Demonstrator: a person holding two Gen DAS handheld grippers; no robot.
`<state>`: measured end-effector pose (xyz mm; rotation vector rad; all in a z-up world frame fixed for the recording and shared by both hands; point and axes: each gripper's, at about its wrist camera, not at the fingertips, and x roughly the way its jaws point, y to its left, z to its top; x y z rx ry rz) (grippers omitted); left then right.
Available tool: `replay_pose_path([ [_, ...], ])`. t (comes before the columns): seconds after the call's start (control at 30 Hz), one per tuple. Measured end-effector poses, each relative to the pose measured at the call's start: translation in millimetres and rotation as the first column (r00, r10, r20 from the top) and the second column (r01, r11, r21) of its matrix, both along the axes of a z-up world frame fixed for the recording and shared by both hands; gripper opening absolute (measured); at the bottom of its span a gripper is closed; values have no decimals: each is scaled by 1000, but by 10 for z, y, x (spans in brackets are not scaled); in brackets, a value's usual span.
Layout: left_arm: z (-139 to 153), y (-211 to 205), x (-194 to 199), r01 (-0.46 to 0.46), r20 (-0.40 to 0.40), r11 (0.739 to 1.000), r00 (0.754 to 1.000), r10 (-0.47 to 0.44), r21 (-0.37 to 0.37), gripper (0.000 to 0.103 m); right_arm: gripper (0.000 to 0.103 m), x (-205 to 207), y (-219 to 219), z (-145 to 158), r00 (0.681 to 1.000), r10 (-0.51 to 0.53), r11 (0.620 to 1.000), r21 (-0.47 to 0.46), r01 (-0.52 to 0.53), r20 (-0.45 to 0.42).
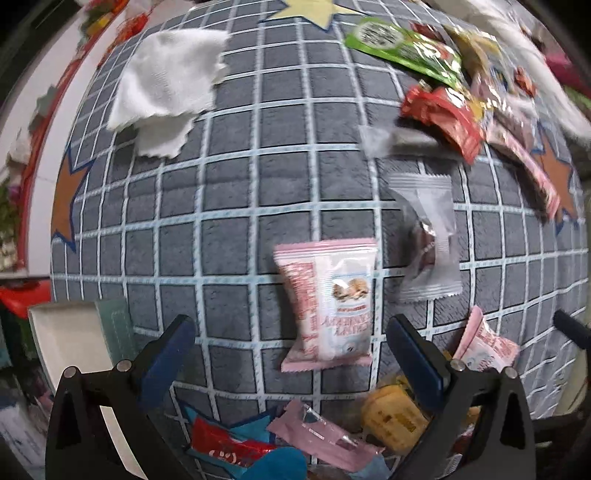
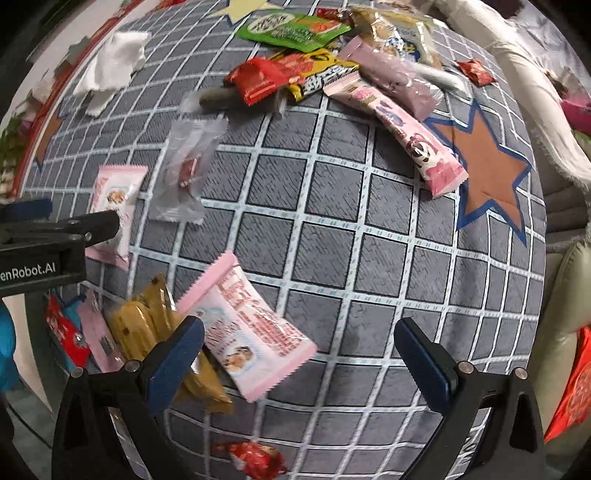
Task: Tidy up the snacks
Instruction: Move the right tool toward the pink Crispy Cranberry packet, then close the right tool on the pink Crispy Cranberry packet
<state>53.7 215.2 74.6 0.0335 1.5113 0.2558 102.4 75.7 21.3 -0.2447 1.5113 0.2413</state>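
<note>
Nearest the left wrist camera, the left gripper (image 1: 290, 332) stands wide open and holds nothing; its blue fingers (image 1: 166, 354) flank a pink snack packet (image 1: 328, 302) lying flat on the grey grid mat (image 1: 229, 206). Just beyond this packet and to its right lies a clear-wrapped sweet (image 1: 428, 240). Nearer than the packet, below the gripper, a small group of snacks rests: a red wrapper (image 1: 225, 446), a pink sachet (image 1: 321, 435) and a yellow biscuit pack (image 1: 395, 421). A second pink packet (image 2: 251, 328) lies close to the yellow pack, just beside the left finger of the right gripper (image 2: 299, 350), which is likewise wide open and empty. Well beyond the first packet, at the mat's far edge, a heap of snacks includes a green bag (image 2: 291, 31), a red pouch (image 2: 258, 79) and a long pink bar (image 2: 402, 129). Far left of the packet lies a white cloth (image 1: 166, 85); an orange star (image 2: 487, 166) marks the mat beside the long bar.
</note>
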Motion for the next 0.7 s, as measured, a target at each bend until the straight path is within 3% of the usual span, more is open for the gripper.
replay_pose_path([
  [0.13,-135,30,53,-24,-47,998,999,26,55,103,103,-194,16,-111,998,35,999,21,-34,-47],
  [0.27,-183,302,32,-79,-59,996,995,76,-35,103,103,-318,225,-199,992,120,993,-7,-120,-36],
  [0.37,-229,379,57,-58,-76,994,996,51,-93,103,103,-209,301,-349,991,112,993,-18,-113,-72],
  [0.43,-324,346,135,-93,-92,985,993,80,-142,103,103,-182,290,-373,992,110,994,-14,-111,-53],
  [0.47,-370,325,143,-67,-103,985,993,50,-162,103,103,-196,267,-354,992,115,993,-14,-115,-50],
  [0.63,-497,292,58,-96,-156,981,985,70,-166,103,103,-450,124,-316,989,121,992,-18,-123,-81],
  [0.67,-567,312,42,-16,-141,977,990,-14,-212,102,103,-423,127,-352,990,114,993,-23,-116,-86],
  [0.7,-537,276,31,16,-113,979,993,-40,-205,100,101,-417,117,-331,991,108,994,-22,-110,-81],
])
